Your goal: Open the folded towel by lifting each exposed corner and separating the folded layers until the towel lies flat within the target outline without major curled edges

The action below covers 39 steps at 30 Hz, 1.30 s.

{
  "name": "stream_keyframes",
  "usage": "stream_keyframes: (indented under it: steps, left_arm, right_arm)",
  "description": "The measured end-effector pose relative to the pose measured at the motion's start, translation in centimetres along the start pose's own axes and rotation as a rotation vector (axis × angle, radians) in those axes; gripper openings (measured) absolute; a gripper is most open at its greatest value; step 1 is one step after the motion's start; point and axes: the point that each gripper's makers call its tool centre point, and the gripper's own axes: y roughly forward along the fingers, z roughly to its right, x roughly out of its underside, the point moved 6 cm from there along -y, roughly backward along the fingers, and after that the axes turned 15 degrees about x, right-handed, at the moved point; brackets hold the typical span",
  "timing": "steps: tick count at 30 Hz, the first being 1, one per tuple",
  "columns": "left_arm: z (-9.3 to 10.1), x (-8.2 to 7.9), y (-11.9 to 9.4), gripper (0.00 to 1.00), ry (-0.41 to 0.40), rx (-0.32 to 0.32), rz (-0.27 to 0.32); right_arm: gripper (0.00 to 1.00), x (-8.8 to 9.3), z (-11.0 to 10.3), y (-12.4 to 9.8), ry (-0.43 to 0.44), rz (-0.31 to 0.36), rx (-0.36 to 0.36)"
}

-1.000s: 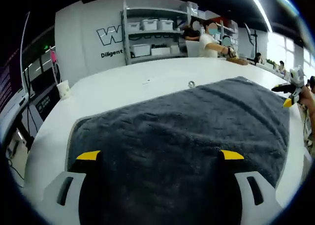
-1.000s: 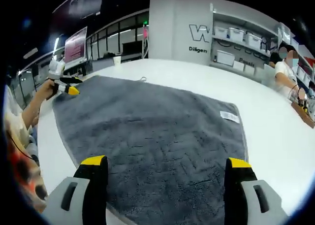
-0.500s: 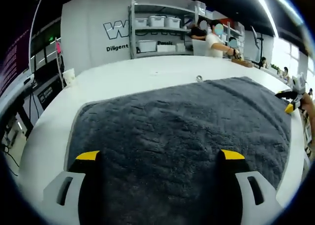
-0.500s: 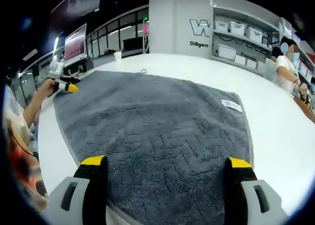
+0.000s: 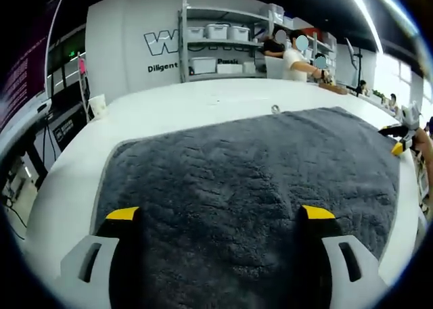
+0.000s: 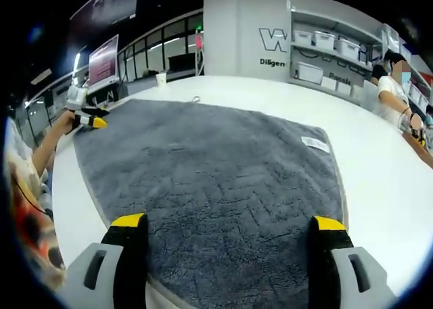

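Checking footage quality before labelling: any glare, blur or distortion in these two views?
Left gripper view: fisheye bends the shelving, and a window at the right blows out. Right gripper view: even light, grey towel pile sharp, its white label legible as a patch only.

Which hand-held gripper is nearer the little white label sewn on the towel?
The right hand-held gripper: the label lies just ahead of it, near its right jaw. The left hand-held gripper is across the towel at the far corner.
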Motion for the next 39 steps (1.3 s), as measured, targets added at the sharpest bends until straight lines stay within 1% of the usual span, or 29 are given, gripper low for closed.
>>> stream_keyframes:
  steps: [8, 14, 15, 16, 17, 18, 20, 23, 25, 27, 30, 32, 34, 37, 39]
  left_arm:
    - [0.0, 0.0, -0.1, 0.92, 0.001, 0.001, 0.002]
    - [0.1, 0.0, -0.1, 0.92, 0.005, 0.002, -0.003]
    - [0.2, -0.1, -0.2, 0.93, 0.013, -0.007, -0.009]
    - [0.2, -0.3, -0.5, 0.93, 0.036, -0.030, -0.011]
    - [0.2, -0.6, -0.8, 0.93, 0.068, -0.054, -0.002]
    - [0.6, -0.8, -1.2, 0.93, 0.086, -0.058, 0.008]
    - [1.3, -1.1, -1.9, 0.94, 0.076, -0.037, 0.026]
    - [2.5, -1.1, -2.8, 0.95, 0.032, 0.009, 0.064]
    - [2.9, -0.9, -3.3, 0.95, 0.027, 0.014, 0.065]
    - [3.5, -0.2, -4.0, 0.95, 0.022, 0.005, 0.057]
    - [3.8, 0.4, -4.8, 0.94, 0.019, -0.021, 0.099]
    - [4.2, 0.9, -5.0, 0.94, -0.006, -0.009, 0.119]
    - [4.5, 1.3, -5.0, 0.94, -0.016, -0.001, 0.116]
    - [4.3, 2.2, -5.3, 0.94, -0.016, -0.039, 0.090]
    - [4.2, 2.5, -5.8, 0.94, -0.019, -0.054, 0.093]
  right_arm:
    - [0.99, 0.1, 0.0, -0.2, -0.002, 0.004, -0.003]
    - [0.99, -0.1, -0.3, -0.5, -0.023, -0.017, -0.015]
    - [0.99, -0.1, -0.4, -0.7, -0.032, -0.018, -0.016]
    - [0.99, -0.2, -0.4, -0.8, -0.037, -0.017, -0.016]
    - [0.99, -0.3, -0.4, -1.0, -0.040, -0.015, -0.016]
    - [0.99, -0.3, -0.4, -1.1, -0.040, -0.010, -0.014]
    - [0.99, -0.5, -0.5, -1.5, -0.034, 0.002, -0.010]
    - [0.99, -0.6, -0.5, -2.0, -0.030, 0.012, -0.004]
    - [0.99, -0.6, -0.5, -2.2, -0.027, 0.013, 0.001]
    - [0.99, -0.3, -0.5, -2.6, -0.019, 0.013, 0.012]
    - [0.99, 0.2, -0.3, -2.8, -0.012, 0.011, 0.025]
    - [0.99, 0.5, -0.3, -2.7, -0.007, 0.002, 0.025]
    - [0.99, 0.8, -0.3, -2.6, -0.011, -0.003, 0.022]
    - [0.99, 1.1, -0.3, -2.4, -0.011, -0.016, 0.022]
    - [0.99, 1.4, -0.3, -2.4, -0.009, -0.022, 0.025]
